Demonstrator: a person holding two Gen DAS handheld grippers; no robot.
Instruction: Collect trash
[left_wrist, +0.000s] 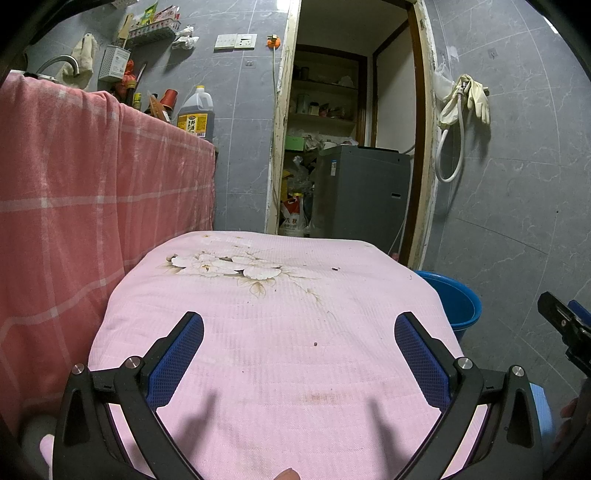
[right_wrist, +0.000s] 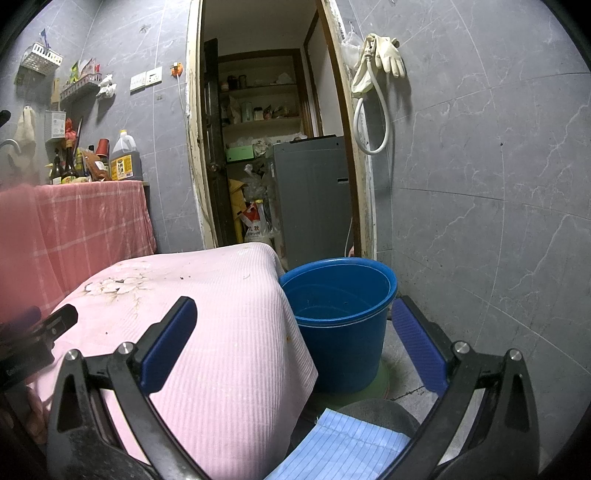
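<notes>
A pink flowered cloth (left_wrist: 280, 332) covers a low table; it also shows in the right wrist view (right_wrist: 221, 314). Small dark crumbs (left_wrist: 315, 344) and a dark speck (left_wrist: 335, 269) lie on it. My left gripper (left_wrist: 299, 328) is open and empty above the cloth's near half. A blue bucket (right_wrist: 340, 321) stands on the floor by the table's right corner; it also shows in the left wrist view (left_wrist: 458, 302). My right gripper (right_wrist: 295, 314) is open and empty, straddling the table corner and the bucket. It shows at the left wrist view's right edge (left_wrist: 565, 325).
A counter draped in a red checked cloth (left_wrist: 92, 177) stands to the left, with bottles and an oil jug (left_wrist: 195, 112) on it. An open doorway with a grey machine (left_wrist: 362, 192) lies behind. Grey tiled wall (right_wrist: 498, 221) is to the right. Blue striped cloth (right_wrist: 347, 446) lies below.
</notes>
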